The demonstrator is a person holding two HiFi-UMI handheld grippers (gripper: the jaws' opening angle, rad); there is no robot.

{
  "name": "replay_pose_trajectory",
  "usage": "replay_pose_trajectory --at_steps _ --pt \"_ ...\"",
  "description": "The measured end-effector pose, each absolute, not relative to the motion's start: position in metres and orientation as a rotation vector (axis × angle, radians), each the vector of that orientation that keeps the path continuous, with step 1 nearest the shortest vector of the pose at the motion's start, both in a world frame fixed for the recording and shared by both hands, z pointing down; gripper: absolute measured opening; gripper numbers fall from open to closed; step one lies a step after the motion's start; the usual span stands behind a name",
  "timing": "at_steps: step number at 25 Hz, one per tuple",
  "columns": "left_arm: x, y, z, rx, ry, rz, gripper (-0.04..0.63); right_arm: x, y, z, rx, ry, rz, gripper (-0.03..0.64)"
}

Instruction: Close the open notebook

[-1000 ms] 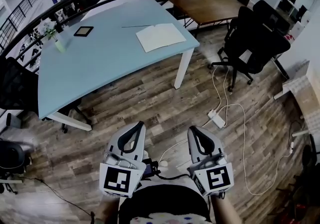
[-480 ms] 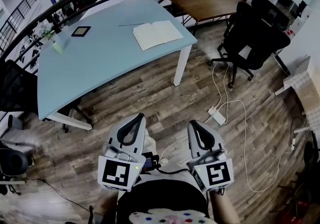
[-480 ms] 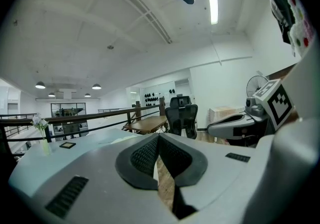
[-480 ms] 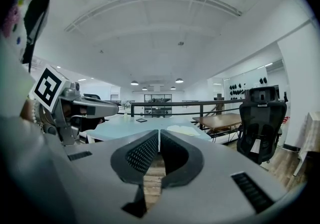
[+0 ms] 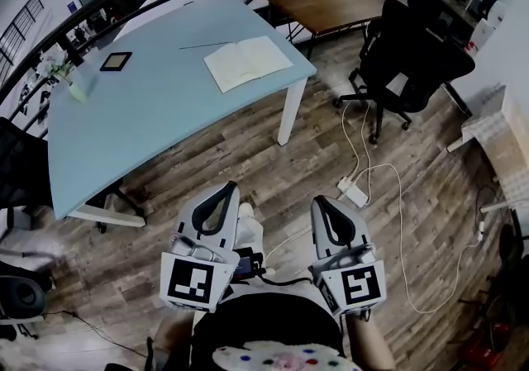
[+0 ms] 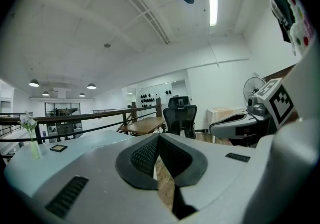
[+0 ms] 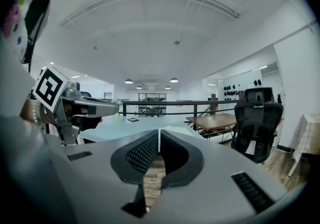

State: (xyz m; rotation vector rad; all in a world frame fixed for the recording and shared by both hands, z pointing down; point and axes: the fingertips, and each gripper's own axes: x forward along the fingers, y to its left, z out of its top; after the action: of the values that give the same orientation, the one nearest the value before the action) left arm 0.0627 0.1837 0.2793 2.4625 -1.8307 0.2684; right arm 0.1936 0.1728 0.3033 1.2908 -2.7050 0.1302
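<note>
Notebook: the notebook point(image 5: 246, 62) lies open, pages up, near the right-hand corner of the pale blue table point(image 5: 149, 121), well apart from both grippers.
Neighbours: a small dark tablet point(image 5: 116, 61) and a vase of flowers point(image 5: 69, 84) sit towards the table's far left. A black office chair point(image 5: 413, 47) stands off the right end.
Step in hand: by the look of it, the approach across the wooden floor point(image 5: 248, 163); the closing has not yet begun.
Doing it well: come in square to the table's near edge and stop within reach. Then slip one tip under the outer edge of one cover and fold it over the spine, steadying the other half so the book does not slide off the corner.
Left gripper: the left gripper point(image 5: 226, 190) has its jaws together, nothing between them.
Right gripper: the right gripper point(image 5: 324, 201) is likewise closed and empty.
Pose: both are held low before the person's body, side by side, pointing ahead almost level, marker cubes facing up.
</note>
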Motion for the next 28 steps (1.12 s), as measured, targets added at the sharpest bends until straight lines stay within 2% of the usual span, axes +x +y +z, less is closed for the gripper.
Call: replay_pose_trajectory --at_steps 28 --pt "-0.051 -0.021 0.286 2.447 -1.789 0.258 0.017 0.084 -0.028 0.308 1.238 -2.599 0.116 0.038"
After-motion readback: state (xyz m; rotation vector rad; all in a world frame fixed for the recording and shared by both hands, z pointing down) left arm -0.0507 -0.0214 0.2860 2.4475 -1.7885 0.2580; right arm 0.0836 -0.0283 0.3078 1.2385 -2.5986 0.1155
